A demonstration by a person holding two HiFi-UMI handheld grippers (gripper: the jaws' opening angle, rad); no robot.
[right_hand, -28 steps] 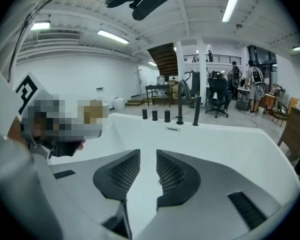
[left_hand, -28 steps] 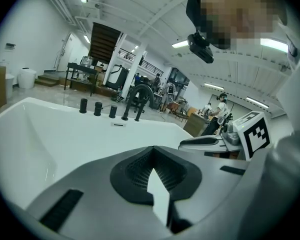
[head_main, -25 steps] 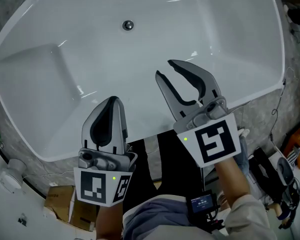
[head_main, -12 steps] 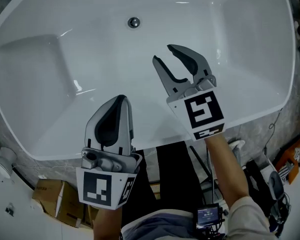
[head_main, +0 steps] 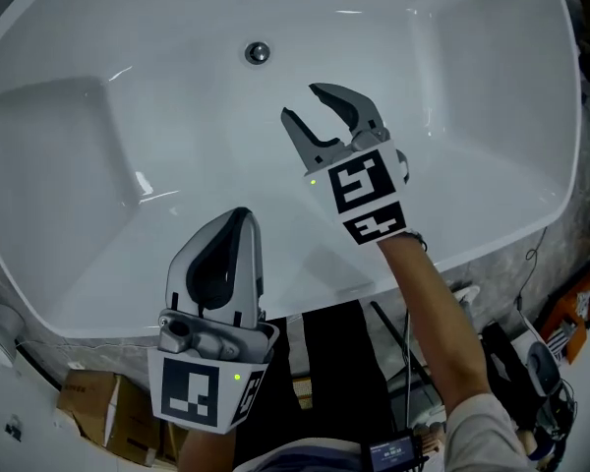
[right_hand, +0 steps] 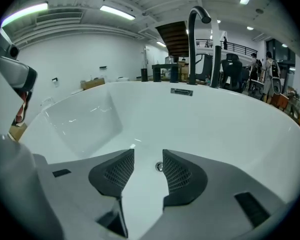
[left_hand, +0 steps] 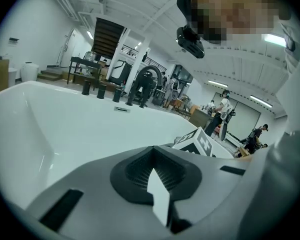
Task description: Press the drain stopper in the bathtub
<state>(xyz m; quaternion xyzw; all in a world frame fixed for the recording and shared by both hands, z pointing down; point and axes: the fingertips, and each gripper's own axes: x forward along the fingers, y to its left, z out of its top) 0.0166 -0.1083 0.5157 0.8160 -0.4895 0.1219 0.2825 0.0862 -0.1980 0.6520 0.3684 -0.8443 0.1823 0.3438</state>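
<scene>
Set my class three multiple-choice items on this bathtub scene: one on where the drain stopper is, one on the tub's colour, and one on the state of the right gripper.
1. Where in the tub is the stopper?
A. on the rim
B. in the floor, beyond the right gripper
C. on the end slope

2. What colour is the tub?
A. black
B. white
C. green

3. The right gripper's jaws are:
A. shut on the stopper
B. shut, empty
C. apart, empty

Key:
1 B: the head view shows it in the floor, ahead of the jaws.
2 B: all its surfaces are white.
3 C: they have just been opening, and the gap holds nothing.
</scene>
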